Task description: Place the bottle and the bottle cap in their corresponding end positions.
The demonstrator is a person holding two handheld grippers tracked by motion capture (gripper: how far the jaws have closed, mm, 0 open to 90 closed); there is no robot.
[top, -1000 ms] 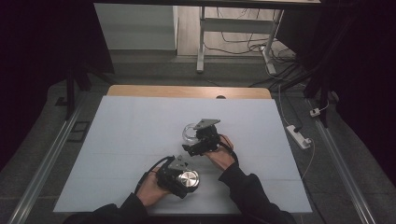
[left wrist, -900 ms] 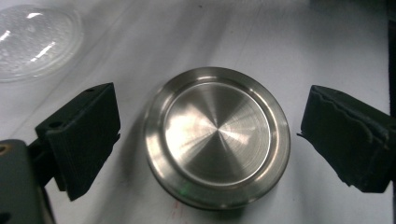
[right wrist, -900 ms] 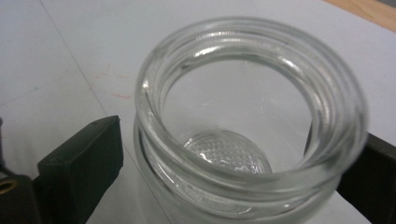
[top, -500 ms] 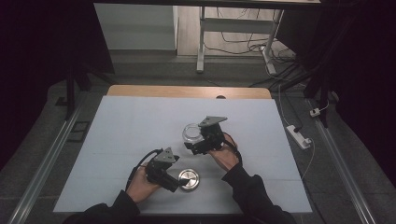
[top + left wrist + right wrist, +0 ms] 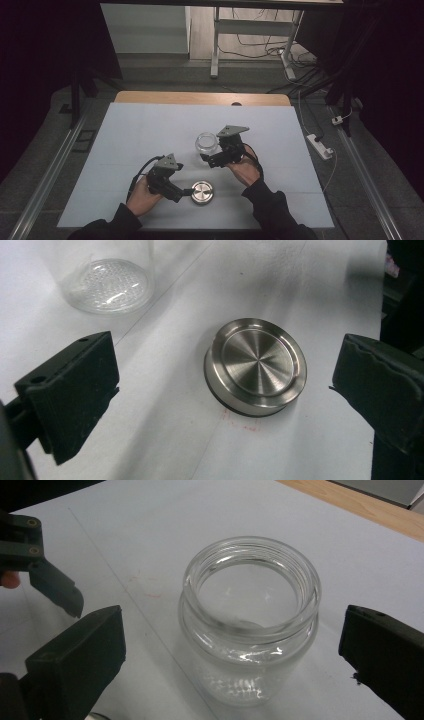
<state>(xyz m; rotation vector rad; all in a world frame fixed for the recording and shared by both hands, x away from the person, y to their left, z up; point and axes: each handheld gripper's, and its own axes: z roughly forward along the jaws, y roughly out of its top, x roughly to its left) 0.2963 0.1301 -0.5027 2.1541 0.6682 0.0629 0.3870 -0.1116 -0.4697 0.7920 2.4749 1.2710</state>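
- The table [image 5: 130, 125] is the biggest thing — a big pale top that takes up the middle of the high view.
- The glass jar [image 5: 206, 142] stands up straight near the middle of that view, with its mouth open to the top and no lid on it.
- The right gripper [image 5: 210, 159] sits just right of the jar. In its own view the jar [image 5: 250, 620] stands between the two black jaws, which are spread wide and touch nothing.
- The left gripper [image 5: 184, 192] is lower and to the left. Its jaws are wide apart too, and it holds nothing.
- The metal lid [image 5: 202, 192] is the smallest thing. It lies flat on the table in the lower middle, just right of the left gripper's tips, and well below the jar.
- In the left gripper view the lid [image 5: 256, 365] lies between the jaws but is not touched — so the left hand is nearer to it, and the right hand is nearer to the jar.
- A second ago the left gripper was right over the lid; now it has pulled back to the left and the lid lies bare.
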